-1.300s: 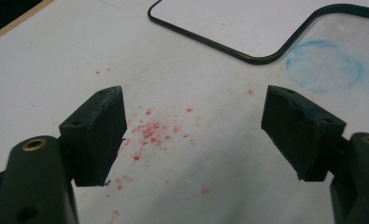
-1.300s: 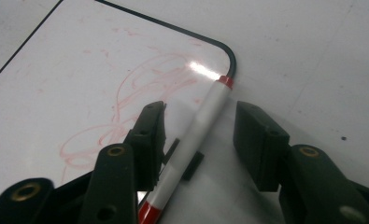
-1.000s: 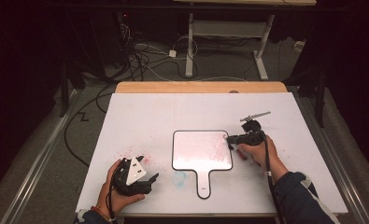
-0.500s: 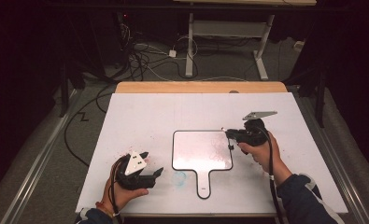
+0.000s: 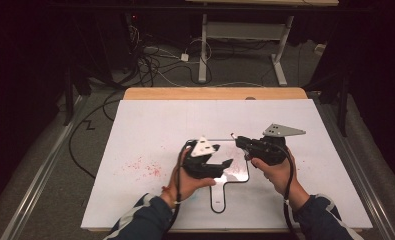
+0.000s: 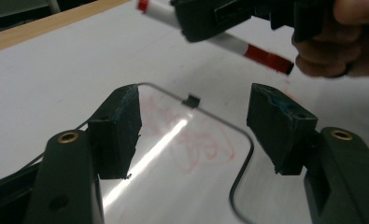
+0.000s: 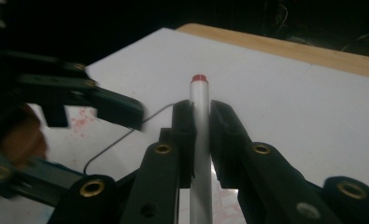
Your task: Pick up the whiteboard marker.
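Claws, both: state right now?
Left claw: open, empty, above the small whiteboard.
Right claw: closed on the red-and-white marker.

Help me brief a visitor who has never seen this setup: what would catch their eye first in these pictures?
Probably the red-and-white marker, clamped in the right tongs and held above the middle of the table. Next, the small whiteboard lying flat beneath it, with faint red scribbles and a bright glare streak, seen between the open left tongs. Red specks also dot the white table cover to the board's left.
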`<state>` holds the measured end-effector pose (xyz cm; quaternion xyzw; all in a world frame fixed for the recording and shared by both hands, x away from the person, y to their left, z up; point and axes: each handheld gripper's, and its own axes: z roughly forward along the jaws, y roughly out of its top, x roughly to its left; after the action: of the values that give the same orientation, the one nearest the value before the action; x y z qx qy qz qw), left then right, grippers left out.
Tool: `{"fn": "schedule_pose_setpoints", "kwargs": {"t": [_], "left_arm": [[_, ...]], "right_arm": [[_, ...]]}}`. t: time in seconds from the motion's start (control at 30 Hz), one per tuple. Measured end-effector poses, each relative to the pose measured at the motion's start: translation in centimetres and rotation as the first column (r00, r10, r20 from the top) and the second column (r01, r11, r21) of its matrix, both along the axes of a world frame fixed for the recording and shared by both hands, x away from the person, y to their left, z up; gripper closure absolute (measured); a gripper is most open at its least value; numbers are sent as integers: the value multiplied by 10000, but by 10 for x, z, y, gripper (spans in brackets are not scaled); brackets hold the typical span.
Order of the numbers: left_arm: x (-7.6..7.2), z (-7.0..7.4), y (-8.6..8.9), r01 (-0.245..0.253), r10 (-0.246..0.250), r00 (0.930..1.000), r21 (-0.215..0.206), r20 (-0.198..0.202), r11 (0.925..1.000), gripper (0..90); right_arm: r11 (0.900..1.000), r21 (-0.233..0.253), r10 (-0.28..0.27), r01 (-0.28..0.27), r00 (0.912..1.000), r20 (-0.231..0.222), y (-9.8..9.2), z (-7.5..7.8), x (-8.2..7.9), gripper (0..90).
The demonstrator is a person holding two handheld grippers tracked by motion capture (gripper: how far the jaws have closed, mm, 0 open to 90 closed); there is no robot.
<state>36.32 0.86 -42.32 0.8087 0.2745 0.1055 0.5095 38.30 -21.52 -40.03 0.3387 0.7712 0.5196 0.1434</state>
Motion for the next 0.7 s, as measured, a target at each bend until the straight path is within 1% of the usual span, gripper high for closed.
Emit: {"fn": "schedule_pose_setpoints", "kwargs": {"t": [0.03, 0.07, 0.13, 0.2, 0.27, 0.3, 0.33, 0.37, 0.4, 0.43, 0.5, 0.53, 0.57, 0.6, 0.63, 0.7], "left_arm": [[0, 0, 0, 0, 0, 10000, 0, 0, 10000, 349], [8, -1, -14, 213, -244, 9983, -598, -523, 9980, 356], [13, -3, -29, 297, -370, 9964, -938, -767, 9951, 364], [15, -3, -37, 434, -535, 9950, -1176, -840, 9921, 373], [16, -2, -45, 531, -626, 9951, -1195, -769, 9914, 427], [16, -1, -49, 559, -643, 9951, -1094, -745, 9924, 435], [16, 0, -52, 558, -617, 9963, -954, -604, 9939, 486], [17, 0, -54, 579, -630, 9966, -918, -534, 9941, 544], [18, 1, -56, 643, -683, 9964, -783, -495, 9949, 556], [18, 1, -58, 674, -699, 9967, -596, -408, 9959, 598], [19, 3, -60, 810, -821, 9963, -393, -267, 9959, 664], [19, 3, -61, 798, -805, 9965, -307, -227, 9963, 681], [19, 3, -61, 798, -805, 9965, -307, -227, 9963, 705], [20, 3, -63, 792, -792, 9968, -72, -60, 9968, 725], [21, 3, -63, 805, -805, 9968, -13, 4, 9967, 742], [24, 1, -64, 935, -935, 9956, 127, 8, 9955, 769]], "right_arm": [[10000, 0, 0, 0, 10000, 0, 0, 0, 0, 815], [9995, 279, -184, 178, 9996, 202, -3, 0, -5, 815], [9987, 407, -312, 297, 9988, 382, -6, 0, -9, 815], [9978, 425, -523, 499, 9970, 573, -10, 0, -12, 815], [9958, 549, -772, 736, 9949, 652, -17, -2, -14, 815], [9949, 625, -834, 796, 9946, 611, -19, -3, -15, 815], [9939, 671, -911, 871, 9941, 591, -22, -4, -15, 815], [9930, 607, -1055, 1017, 9924, 626, -24, -4, -16, 815], [9926, 589, -1099, 1061, 9918, 653, -25, -4, -17, 815], [9922, 587, -1140, 1099, 9909, 718, -27, -4, -19, 815], [9916, 450, -1252, 1216, 9882, 878, -29, -3, -22, 815], [9916, 401, -1265, 1231, 9871, 979, -30, -3, -24, 815], [9913, 358, -1296, 1266, 9861, 1035, -31, -2, -25, 815], [9905, 316, -1365, 1338, 9844, 1106, -32, -2, -27, 814], [9902, 292, -1395, 1369, 9830, 1196, -33, -2, -28, 814], [9887, 214, -1496, 1481, 9808, 1251, -34, -1, -31, 814]]}}
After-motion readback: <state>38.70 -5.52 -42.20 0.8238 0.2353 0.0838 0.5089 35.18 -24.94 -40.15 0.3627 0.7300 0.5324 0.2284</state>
